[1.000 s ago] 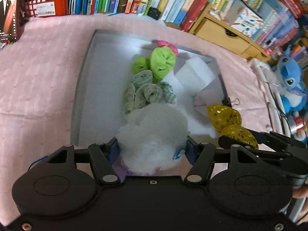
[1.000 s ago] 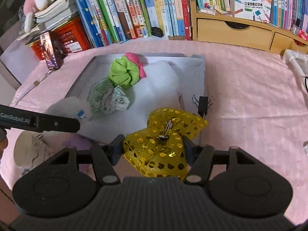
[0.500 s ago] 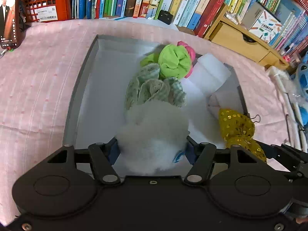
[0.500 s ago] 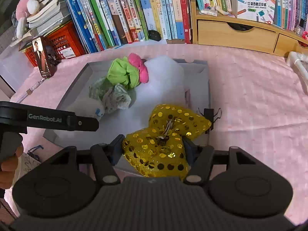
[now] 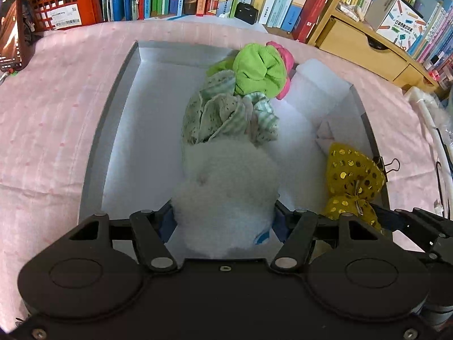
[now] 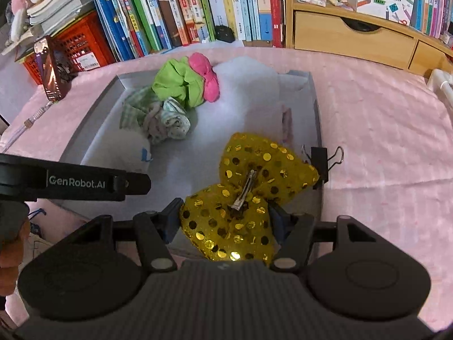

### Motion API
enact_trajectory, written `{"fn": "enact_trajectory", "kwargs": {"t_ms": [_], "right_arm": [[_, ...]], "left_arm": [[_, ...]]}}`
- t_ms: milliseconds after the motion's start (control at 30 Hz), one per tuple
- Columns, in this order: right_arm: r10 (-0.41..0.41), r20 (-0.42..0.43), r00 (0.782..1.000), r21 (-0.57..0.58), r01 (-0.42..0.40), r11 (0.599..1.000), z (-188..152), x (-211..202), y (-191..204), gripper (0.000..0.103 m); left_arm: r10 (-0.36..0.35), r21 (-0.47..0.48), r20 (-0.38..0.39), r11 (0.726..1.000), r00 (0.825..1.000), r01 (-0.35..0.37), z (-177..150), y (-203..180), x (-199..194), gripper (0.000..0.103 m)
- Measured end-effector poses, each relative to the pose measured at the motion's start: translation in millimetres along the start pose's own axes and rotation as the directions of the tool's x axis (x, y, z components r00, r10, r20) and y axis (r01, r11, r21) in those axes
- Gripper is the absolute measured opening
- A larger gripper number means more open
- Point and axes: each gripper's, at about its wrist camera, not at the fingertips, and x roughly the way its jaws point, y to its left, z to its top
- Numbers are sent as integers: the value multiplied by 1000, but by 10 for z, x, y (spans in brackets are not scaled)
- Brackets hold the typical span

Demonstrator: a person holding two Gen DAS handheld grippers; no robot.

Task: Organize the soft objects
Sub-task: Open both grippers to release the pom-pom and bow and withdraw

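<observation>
My left gripper (image 5: 223, 221) is shut on a white fluffy plush (image 5: 226, 192), held over the near end of the grey box (image 5: 113, 107); the plush also shows in the right wrist view (image 6: 121, 150). My right gripper (image 6: 225, 221) is shut on a yellow sequin bow (image 6: 249, 189), held over the box's near right corner; the bow also shows in the left wrist view (image 5: 354, 178). In the box lie a green scrunchie (image 5: 259, 70), a pink scrunchie (image 5: 286, 65), a pale green patterned scrunchie (image 5: 223, 116) and white foam (image 5: 317, 90).
The box sits on a pink cloth (image 6: 382, 141). A black binder clip (image 6: 322, 164) is on the box's right rim. Books (image 6: 198, 5), a red crate (image 5: 62, 2), a phone (image 5: 10, 25) and wooden drawers (image 6: 354, 36) line the far edge.
Both grippers have moved forward over the box with their loads. The plush now hangs above the box floor, and the bow has come over the box's right rim.
</observation>
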Motion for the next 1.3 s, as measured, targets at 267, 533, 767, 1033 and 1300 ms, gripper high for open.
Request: {"fn": "enact_trajectory", "kwargs": {"t_ms": [267, 533, 767, 1033, 1300], "right_arm": [[-5, -16, 1000, 5, 5, 1000, -39, 81, -5, 66], [-5, -17, 1000, 4, 6, 1000, -52, 98, 4, 67], [-13, -13, 1000, -6, 13, 1000, -65, 87, 13, 82], [-12, 20, 1000, 1, 12, 1000, -53, -59, 1, 92], [-17, 72, 997, -23, 19, 1000, -66, -304, 38, 94]], "left_arm": [[15, 16, 0, 1000, 1000, -15, -16, -21, 48, 64], [13, 22, 5, 1000, 1000, -13, -16, -40, 52, 69], [-14, 14, 17, 1000, 1000, 14, -21, -23, -17, 79], [-24, 18, 57, 1000, 998, 23, -47, 11, -253, 80], [-59, 63, 118, 997, 991, 52, -169, -11, -550, 81]]}}
